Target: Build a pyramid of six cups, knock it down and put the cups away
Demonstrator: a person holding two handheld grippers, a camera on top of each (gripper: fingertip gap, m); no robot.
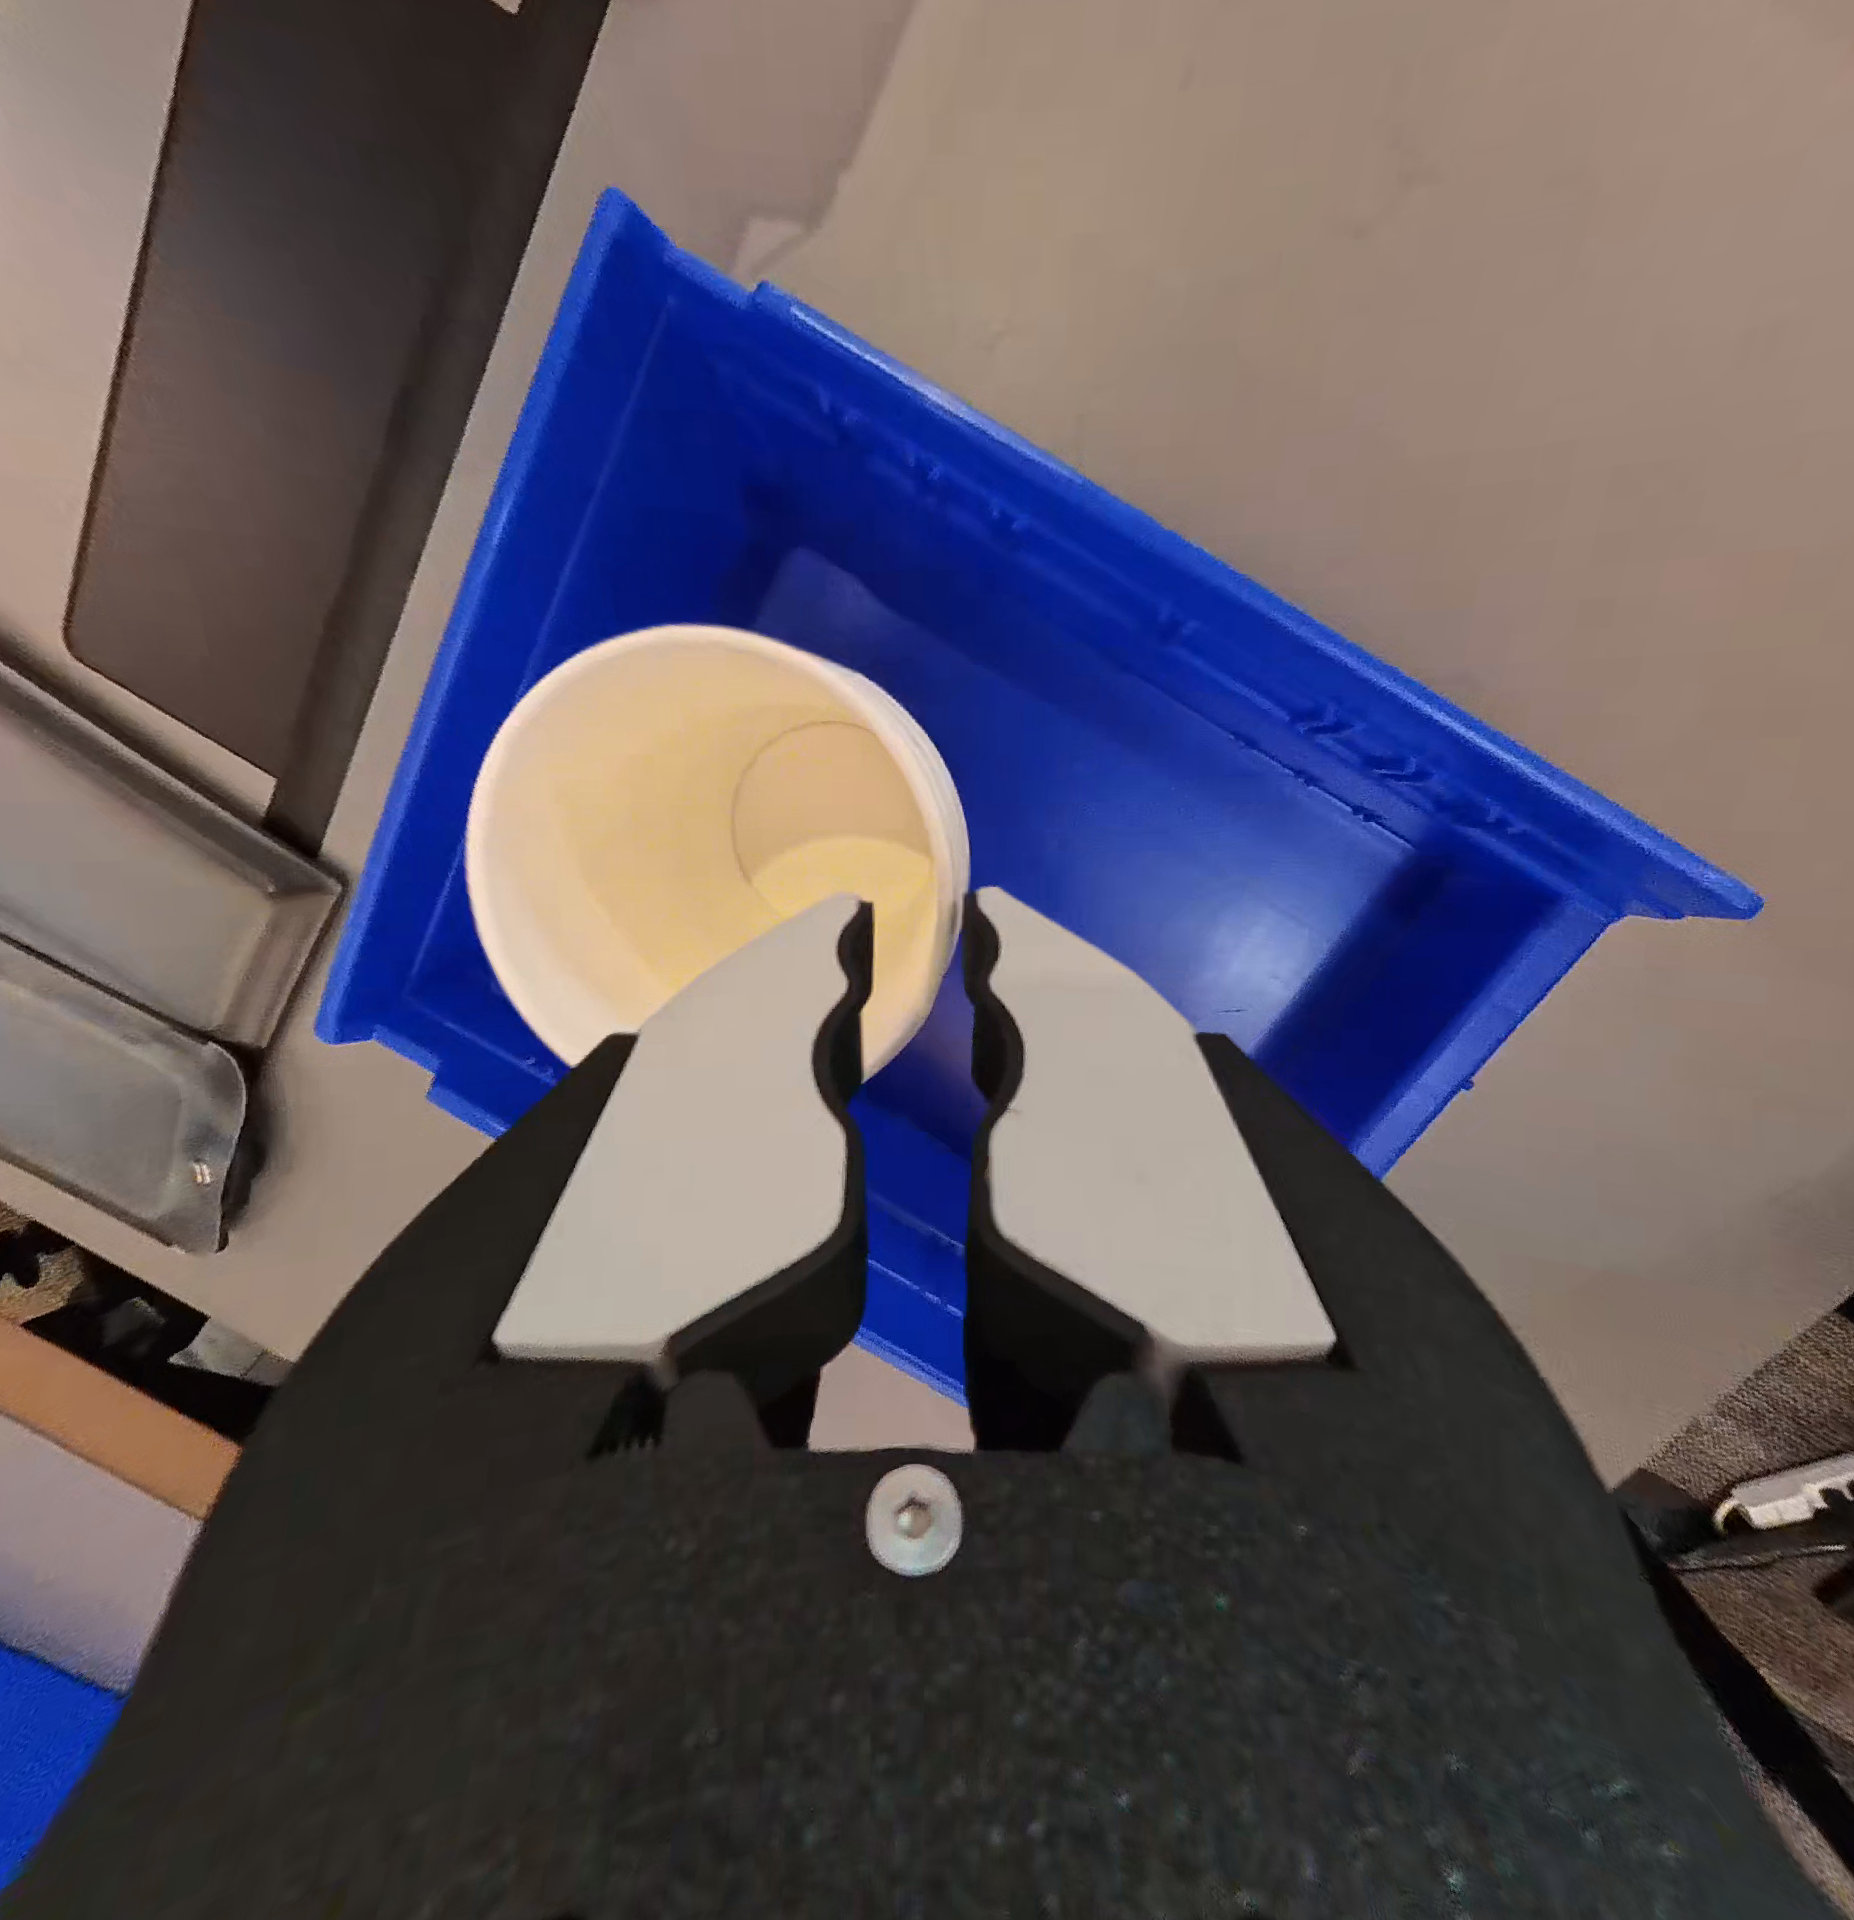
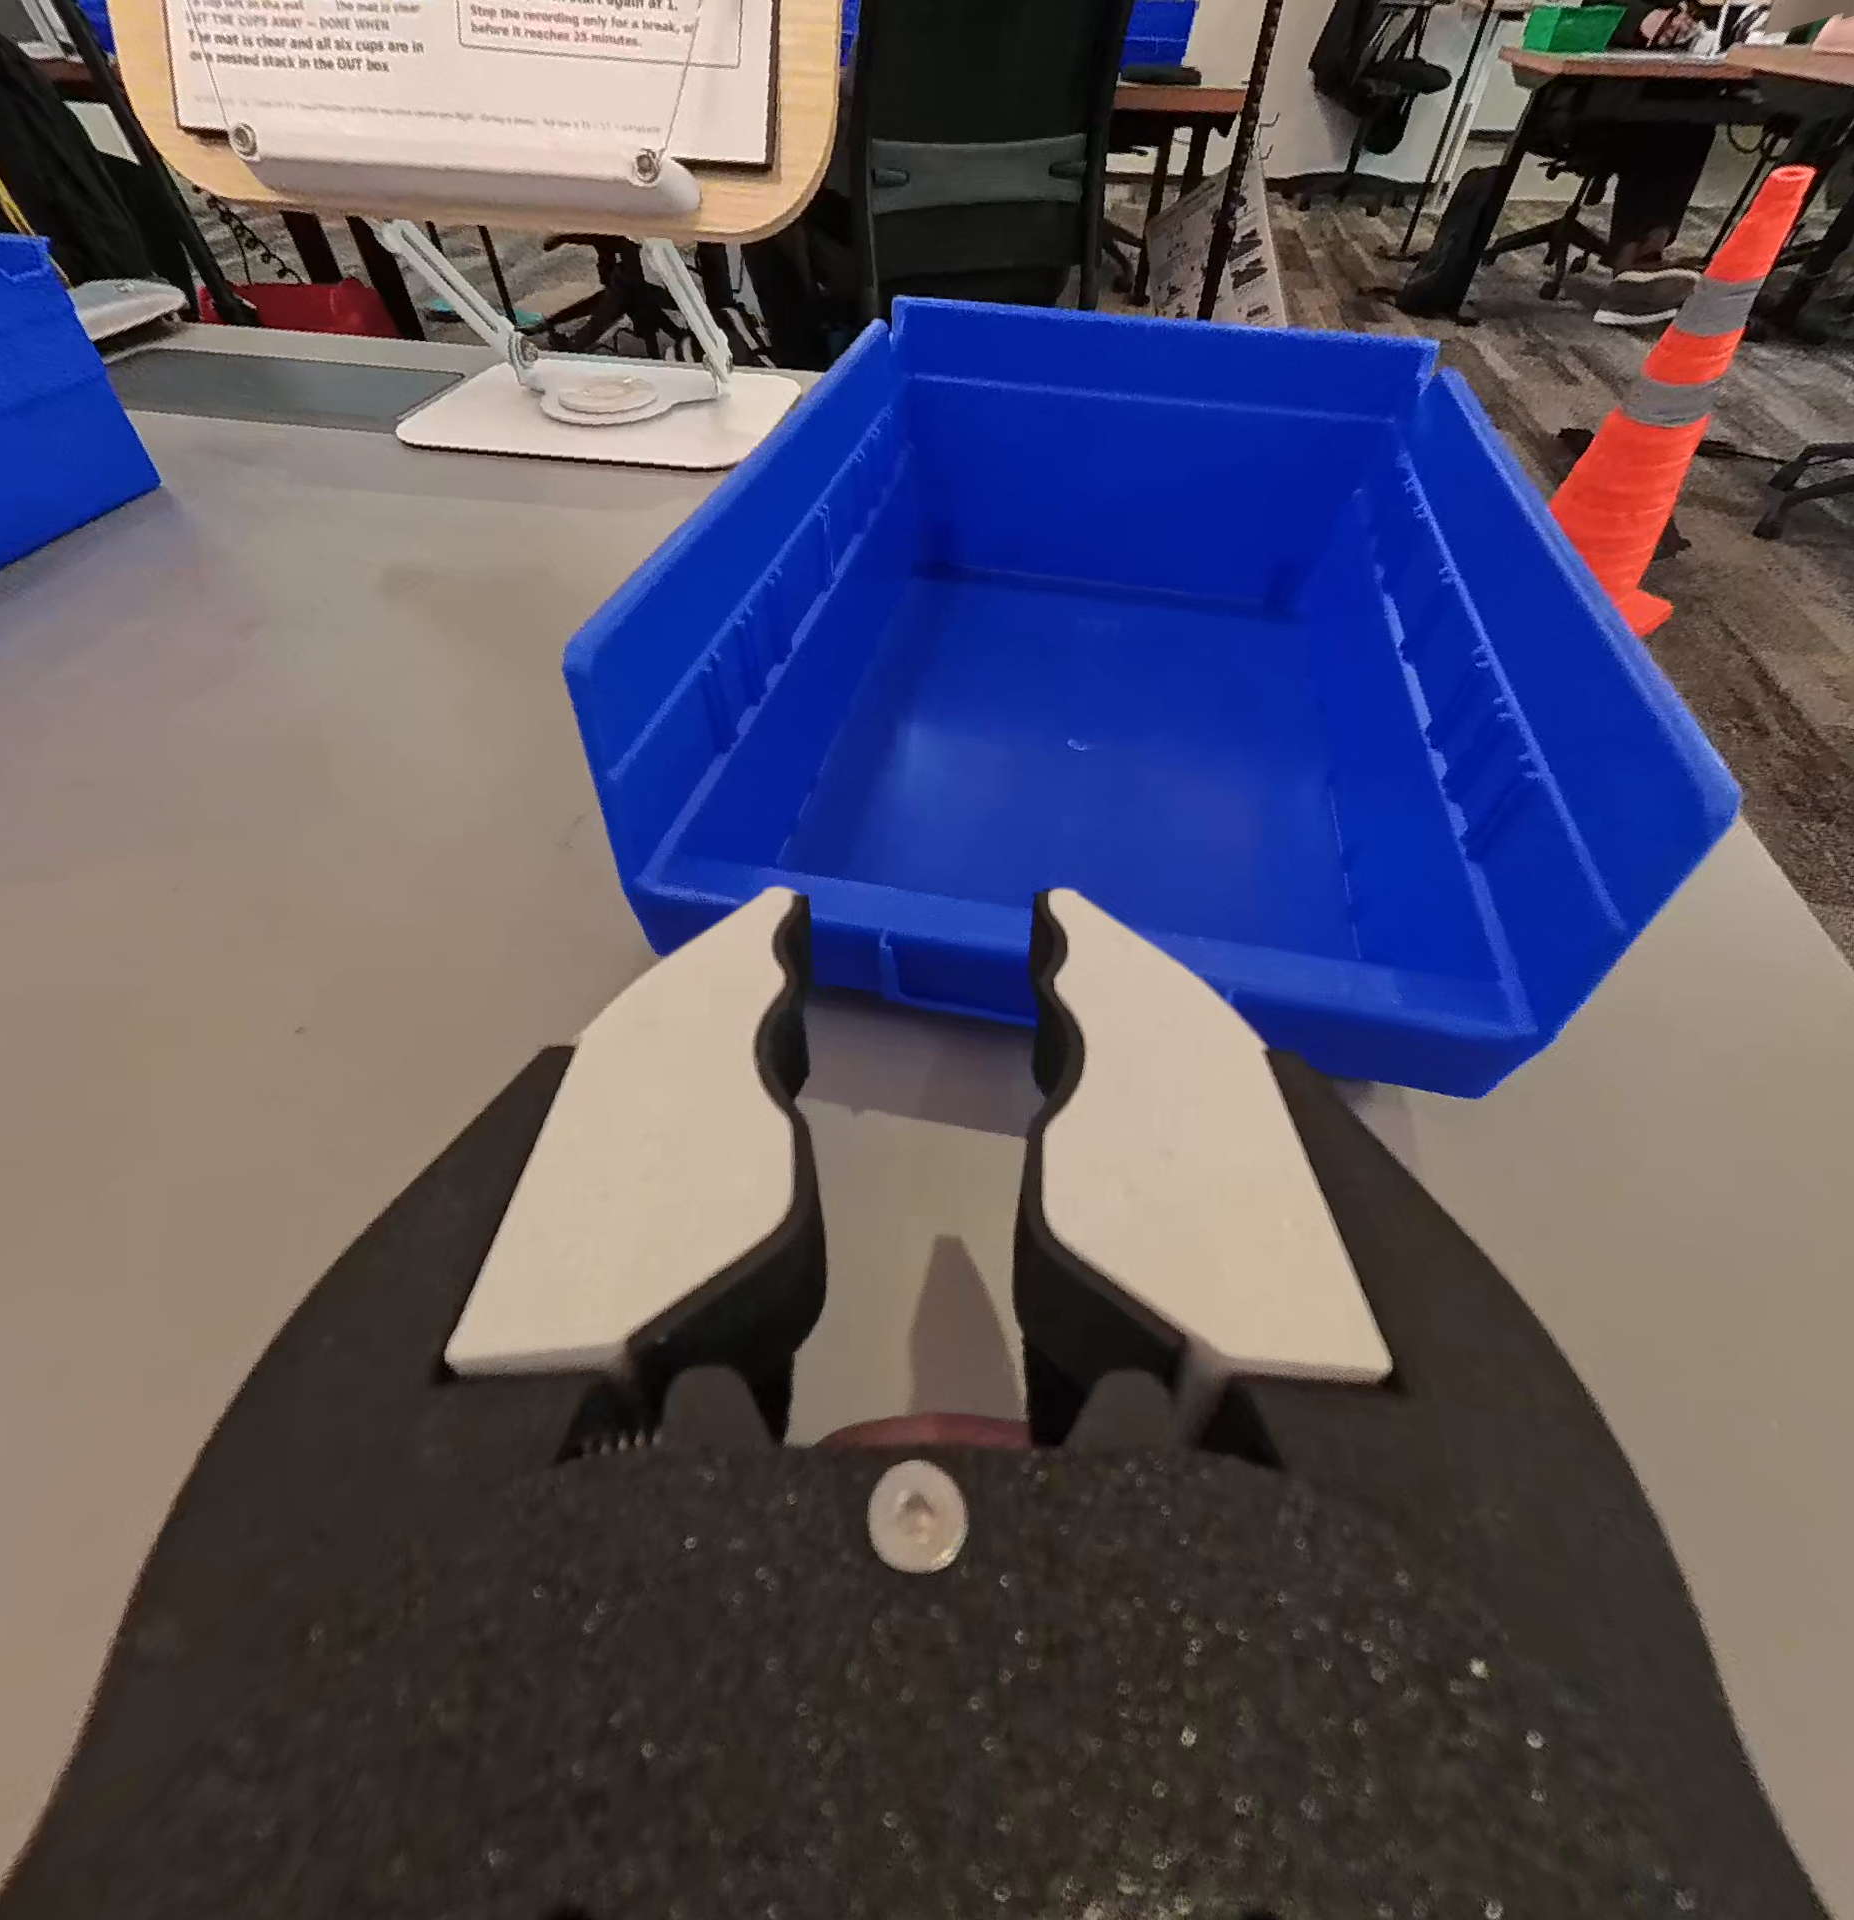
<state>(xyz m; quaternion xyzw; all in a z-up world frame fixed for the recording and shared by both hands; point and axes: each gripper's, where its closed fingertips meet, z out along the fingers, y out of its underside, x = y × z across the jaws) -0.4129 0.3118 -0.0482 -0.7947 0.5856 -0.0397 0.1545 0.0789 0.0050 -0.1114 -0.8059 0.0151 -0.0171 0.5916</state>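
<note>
In the left wrist view a nested stack of white paper cups [image 1: 694,831] hangs mouth-up over a blue bin [image 1: 1162,748]. My left gripper [image 1: 918,904] straddles the stack's right wall, one finger inside the mouth and one outside, shut on it. I cannot tell whether the stack touches the bin floor. In the right wrist view my right gripper [image 2: 918,904] is open and empty, low over the grey table [image 2: 279,831], just in front of a second blue bin [image 2: 1162,1029] with nothing in it.
A third blue bin [image 2: 40,416] stands at the far left. A tilted stand holding a printed sheet [image 2: 476,94], with its white base [image 2: 601,416], is at the table's back. An orange cone [image 2: 1681,384] stands on the floor to the right. Metal trays [image 1: 102,935] lie left of the bin.
</note>
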